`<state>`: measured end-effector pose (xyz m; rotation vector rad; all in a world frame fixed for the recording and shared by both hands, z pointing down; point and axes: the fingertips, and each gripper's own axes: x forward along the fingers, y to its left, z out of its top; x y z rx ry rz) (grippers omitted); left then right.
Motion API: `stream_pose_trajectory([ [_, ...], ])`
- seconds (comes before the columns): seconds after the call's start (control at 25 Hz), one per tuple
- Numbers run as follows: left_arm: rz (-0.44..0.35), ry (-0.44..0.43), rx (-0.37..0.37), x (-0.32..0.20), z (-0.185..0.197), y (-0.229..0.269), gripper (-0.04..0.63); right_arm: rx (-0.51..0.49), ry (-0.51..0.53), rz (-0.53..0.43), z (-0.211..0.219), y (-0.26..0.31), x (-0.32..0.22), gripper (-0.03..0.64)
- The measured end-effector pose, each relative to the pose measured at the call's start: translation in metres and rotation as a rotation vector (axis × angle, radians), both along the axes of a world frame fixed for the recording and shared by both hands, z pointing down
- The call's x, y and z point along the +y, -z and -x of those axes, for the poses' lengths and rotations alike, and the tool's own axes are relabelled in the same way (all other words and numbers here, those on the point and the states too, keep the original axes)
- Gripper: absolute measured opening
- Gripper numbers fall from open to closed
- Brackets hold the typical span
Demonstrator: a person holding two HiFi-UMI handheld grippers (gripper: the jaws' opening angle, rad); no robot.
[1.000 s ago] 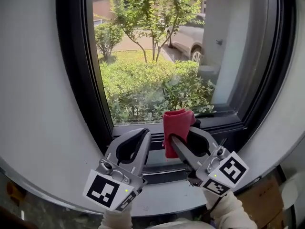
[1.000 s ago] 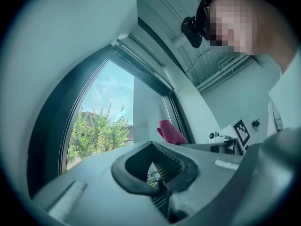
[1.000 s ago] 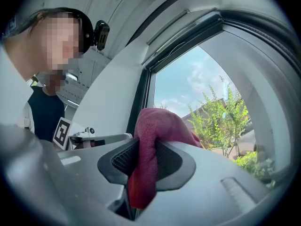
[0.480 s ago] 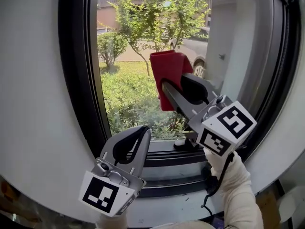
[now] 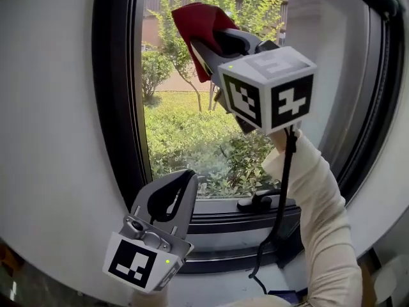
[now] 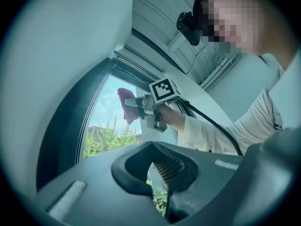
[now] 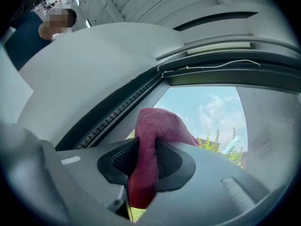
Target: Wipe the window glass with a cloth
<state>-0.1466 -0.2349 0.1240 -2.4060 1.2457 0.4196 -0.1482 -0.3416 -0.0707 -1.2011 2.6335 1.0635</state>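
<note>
High in the head view, a red cloth (image 5: 199, 24) is bunched against the upper part of the window glass (image 5: 204, 139). My right gripper (image 5: 206, 42) is shut on it, and its marker cube faces the camera. In the right gripper view the cloth (image 7: 157, 126) folds over the jaws of that gripper (image 7: 145, 152) near the pane's top left corner. My left gripper (image 5: 184, 179) hangs low by the sill, shut on nothing. The left gripper (image 6: 151, 150) view looks up at the cloth (image 6: 125, 103) and the raised right arm.
A black window frame (image 5: 118, 107) runs down the pane's left side, with white wall beyond it. A black window handle (image 5: 259, 203) lies on the lower frame. A cable hangs from the right gripper along the sleeve. Shrubs and a tree stand outside.
The right gripper has carried the cloth from the bottom of the pane up to its top. The left gripper has stayed low by the sill.
</note>
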Motion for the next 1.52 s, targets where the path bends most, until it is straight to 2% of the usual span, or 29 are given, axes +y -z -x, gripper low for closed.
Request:
stream_pose_trajectory([
  [0.12, 0.005, 0.004, 0.011, 0.001, 0.001, 0.004, 0.000, 0.024, -0.066, -0.026, 0.011, 0.020, -0.006, 0.114],
  [0.28, 0.012, 0.002, 0.020, -0.001, 0.007, 0.001, 0.000, 0.057, -0.146, -0.012, 0.020, 0.023, -0.026, 0.112],
  [0.52, 0.021, -0.010, 0.018, -0.008, 0.008, -0.007, 0.000, 0.029, -0.183, 0.003, -0.006, 0.031, -0.040, 0.112],
  [0.72, 0.037, -0.042, 0.024, -0.017, -0.011, -0.007, 0.000, -0.008, -0.227, -0.002, -0.055, 0.042, -0.045, 0.112],
  [1.28, 0.039, -0.118, -0.056, -0.022, -0.099, 0.000, 0.000, -0.165, -0.342, 0.034, -0.223, 0.058, -0.054, 0.112],
  [1.52, 0.040, -0.129, -0.068, -0.019, -0.114, -0.001, 0.000, -0.212, -0.363, 0.056, -0.264, 0.038, -0.055, 0.112],
])
